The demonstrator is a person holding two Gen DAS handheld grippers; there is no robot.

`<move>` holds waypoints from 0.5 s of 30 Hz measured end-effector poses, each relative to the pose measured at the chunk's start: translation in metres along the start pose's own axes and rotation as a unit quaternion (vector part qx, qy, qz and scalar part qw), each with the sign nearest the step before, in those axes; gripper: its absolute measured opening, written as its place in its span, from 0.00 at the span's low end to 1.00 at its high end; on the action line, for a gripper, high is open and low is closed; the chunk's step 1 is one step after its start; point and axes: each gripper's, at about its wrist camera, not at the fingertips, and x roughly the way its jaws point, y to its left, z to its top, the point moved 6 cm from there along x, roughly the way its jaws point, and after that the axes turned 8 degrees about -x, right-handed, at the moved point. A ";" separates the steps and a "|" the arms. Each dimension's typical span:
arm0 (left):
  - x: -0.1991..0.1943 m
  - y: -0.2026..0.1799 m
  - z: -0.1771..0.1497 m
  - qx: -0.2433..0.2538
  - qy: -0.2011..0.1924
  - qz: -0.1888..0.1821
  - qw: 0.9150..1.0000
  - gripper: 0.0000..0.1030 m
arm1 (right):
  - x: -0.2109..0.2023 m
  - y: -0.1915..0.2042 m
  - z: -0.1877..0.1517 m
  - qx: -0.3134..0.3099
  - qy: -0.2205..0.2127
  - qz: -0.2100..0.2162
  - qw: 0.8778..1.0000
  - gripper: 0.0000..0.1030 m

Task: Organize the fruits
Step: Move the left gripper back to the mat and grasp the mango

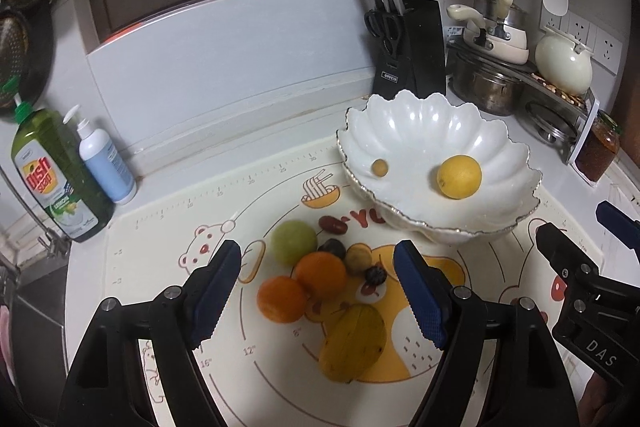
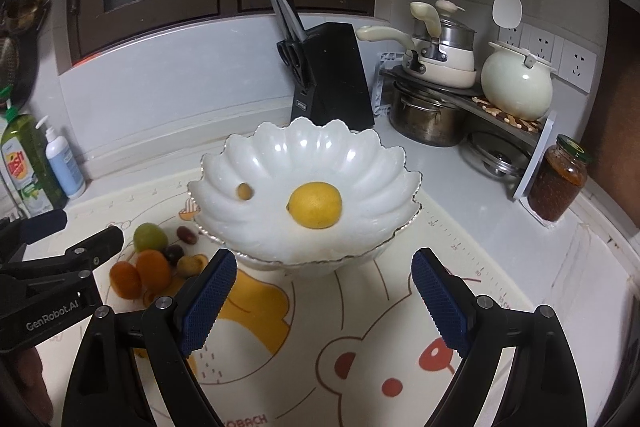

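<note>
A white scalloped bowl (image 1: pixel 404 123) (image 2: pixel 360 151) holds a lemon (image 1: pixel 459 176) (image 2: pixel 315 205) and a small yellow fruit (image 1: pixel 378 167) (image 2: pixel 243 191). On the mat lie a green fruit (image 1: pixel 294 241) (image 2: pixel 150 237), two oranges (image 1: pixel 321 275) (image 1: pixel 282 298), a starfruit (image 1: pixel 353 343), a red date (image 1: pixel 332 225), a dark plum (image 1: pixel 332 248), and other small fruits. My left gripper (image 1: pixel 318 301) is open, hovering above the pile. My right gripper (image 2: pixel 320 301) is open and empty in front of the bowl; it also shows in the left wrist view (image 1: pixel 580 235).
A dish soap bottle (image 1: pixel 60 179) and a pump bottle (image 1: pixel 106 163) stand at the left. A black knife block (image 1: pixel 412 51) stands behind the bowl. Pots, a kettle (image 1: pixel 564 61) and a rack sit at the back right, with a jar (image 2: pixel 558 179) beside them.
</note>
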 end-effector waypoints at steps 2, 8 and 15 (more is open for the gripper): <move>-0.002 0.003 -0.004 0.000 0.001 0.000 1.000 0.76 | -0.003 0.002 -0.003 0.001 0.001 0.001 1.000 0.87; -0.003 0.006 -0.019 0.004 0.005 -0.005 1.000 0.76 | -0.007 0.007 -0.015 0.002 0.005 0.007 1.000 0.87; 0.004 0.007 -0.040 0.008 0.019 -0.014 1.000 0.76 | -0.004 0.011 -0.033 0.007 0.016 0.007 1.000 0.87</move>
